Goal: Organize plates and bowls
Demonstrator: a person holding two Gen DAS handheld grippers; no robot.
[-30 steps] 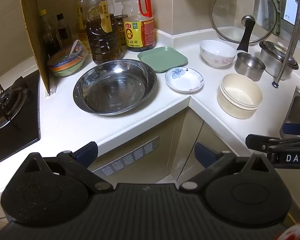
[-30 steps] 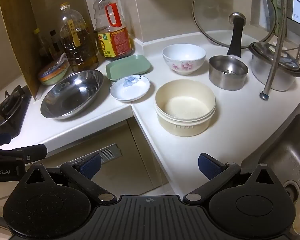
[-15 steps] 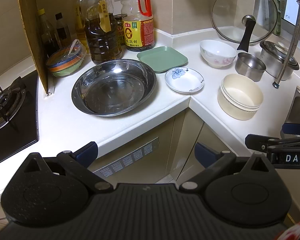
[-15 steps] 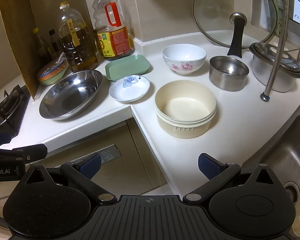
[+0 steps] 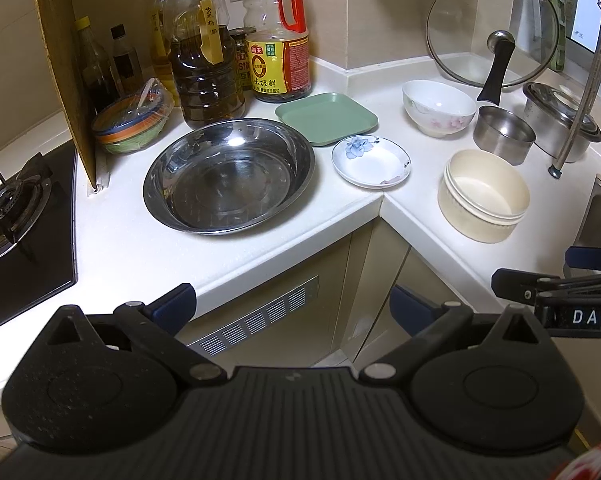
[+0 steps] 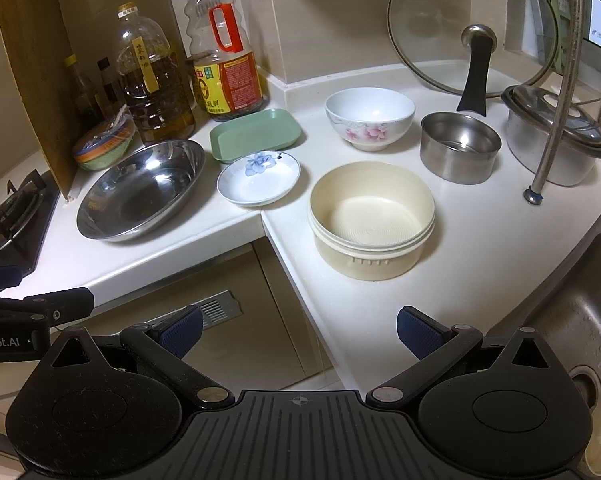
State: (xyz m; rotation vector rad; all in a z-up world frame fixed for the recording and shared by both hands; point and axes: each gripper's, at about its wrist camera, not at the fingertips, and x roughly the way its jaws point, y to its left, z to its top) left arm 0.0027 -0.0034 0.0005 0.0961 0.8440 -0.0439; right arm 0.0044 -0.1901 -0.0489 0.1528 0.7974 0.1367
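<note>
On the white corner counter stand a wide steel basin (image 5: 228,176) (image 6: 140,190), a green square plate (image 5: 326,118) (image 6: 255,134), a small white saucer with a blue flower (image 5: 371,162) (image 6: 258,178), a cream round bowl (image 5: 483,196) (image 6: 372,220), a white floral bowl (image 5: 438,108) (image 6: 370,118) and a small steel bowl (image 5: 504,134) (image 6: 460,146). My left gripper (image 5: 292,308) is open and empty, in front of the counter edge. My right gripper (image 6: 298,330) is open and empty, short of the cream bowl.
Oil and sauce bottles (image 5: 204,64) and a wrapped striped bowl (image 5: 130,124) stand at the back left. A gas hob (image 5: 8,208) lies far left. A glass lid (image 6: 474,28), a lidded steel pot (image 6: 556,136) and a sink (image 6: 572,308) are on the right.
Both grippers have drifted slightly; the view has shifted a little. Nothing on the counter has moved.
</note>
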